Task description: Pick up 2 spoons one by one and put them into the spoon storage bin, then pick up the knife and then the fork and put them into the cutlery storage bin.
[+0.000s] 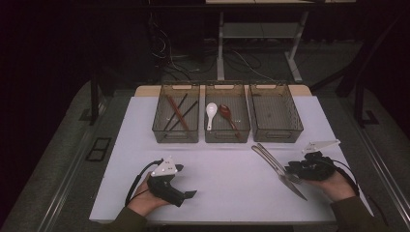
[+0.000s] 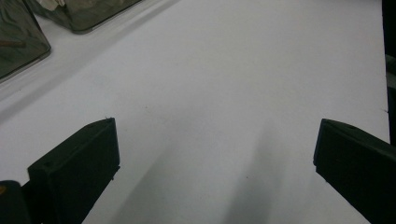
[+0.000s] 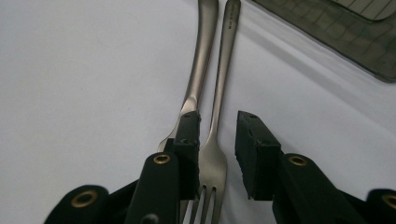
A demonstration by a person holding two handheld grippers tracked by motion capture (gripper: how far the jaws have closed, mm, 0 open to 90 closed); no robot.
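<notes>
High view: fork between the right tongs, handle pointing at the bins

Left to right across the white worktop: the left tongs rest low near the front edge, jaws spread wide over bare surface with nothing between them, as the left gripper view confirms. Behind, three clear bins stand in a row: the left bin with chopsticks, the middle bin with two spoons, the right bin seemingly bare. At the right, a fork and a second steel piece lie side by side, just touching or nearly so.

In the right gripper view the right tongs straddle the fork's neck; one jaw sits between the two utensils, the other stands slightly off the fork's far side, so the pads are narrowed but not yet pressing. The fork's long axis runs straight ahead from the tongs, tines nearest the hand, handle toward the right bin. The right hand is by far the nearer
</notes>
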